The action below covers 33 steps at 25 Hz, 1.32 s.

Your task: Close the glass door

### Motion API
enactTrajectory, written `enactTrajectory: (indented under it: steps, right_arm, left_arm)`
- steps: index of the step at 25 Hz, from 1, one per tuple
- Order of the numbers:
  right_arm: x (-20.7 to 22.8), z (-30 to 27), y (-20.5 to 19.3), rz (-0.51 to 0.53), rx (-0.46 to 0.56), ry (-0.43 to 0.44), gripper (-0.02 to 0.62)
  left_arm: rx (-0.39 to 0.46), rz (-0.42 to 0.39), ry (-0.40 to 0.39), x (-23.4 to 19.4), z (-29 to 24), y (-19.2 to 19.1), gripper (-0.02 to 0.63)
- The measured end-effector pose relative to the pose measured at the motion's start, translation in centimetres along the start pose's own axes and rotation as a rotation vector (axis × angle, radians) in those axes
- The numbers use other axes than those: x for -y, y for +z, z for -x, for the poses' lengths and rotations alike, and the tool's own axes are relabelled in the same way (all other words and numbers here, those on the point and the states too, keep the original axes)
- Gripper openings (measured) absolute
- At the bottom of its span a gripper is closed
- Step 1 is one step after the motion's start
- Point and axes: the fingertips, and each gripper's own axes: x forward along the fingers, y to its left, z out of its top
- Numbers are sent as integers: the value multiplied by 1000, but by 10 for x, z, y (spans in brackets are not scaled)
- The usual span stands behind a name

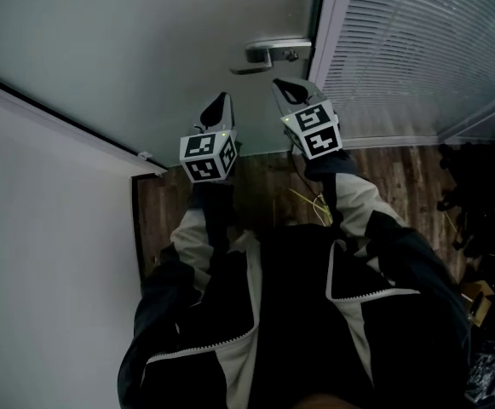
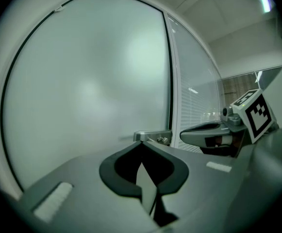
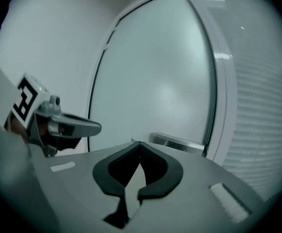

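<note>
A wood floor [image 1: 400, 177] lies below me, with a white wall [image 1: 43, 228] at my left and blinds [image 1: 417, 49] at my right. The frosted glass door [image 1: 145, 49] stands straight ahead, its handle [image 1: 274, 54] edge by the frame [image 1: 328, 24] next to the blinds. My left tool [image 1: 219, 102] is fully closed with nothing in it and points at the glass left of the handle. My right tool [image 1: 286, 87] is also closed and empty, its tip just beside the handle; I cannot tell whether they touch.
</note>
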Motion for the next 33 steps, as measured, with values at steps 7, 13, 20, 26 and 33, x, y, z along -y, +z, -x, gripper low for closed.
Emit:
enactTrajectory:
  steps: [7, 13, 20, 26, 33]
  right_arm:
    - [-4, 19, -18, -148, -1, -38, 2]
    - [6, 22, -16, -158, -11, -80, 2]
    - [2, 25, -17, -155, -11, -98, 2]
    - [-1, 24, -17, -162, -3, -101, 2]
    - [4, 22, -16, -157, 5, -118, 2]
  left_arm:
    - [-5, 19, -34, 15, -7, -9, 2]
    - [-8, 13, -41, 21, -13, -4, 2]
    - [-11, 10, -39, 18, -8, -5, 2]
    - [-21, 10, -40, 17, -6, -11, 2]
    - [-17, 7, -36, 13, -7, -9, 2]
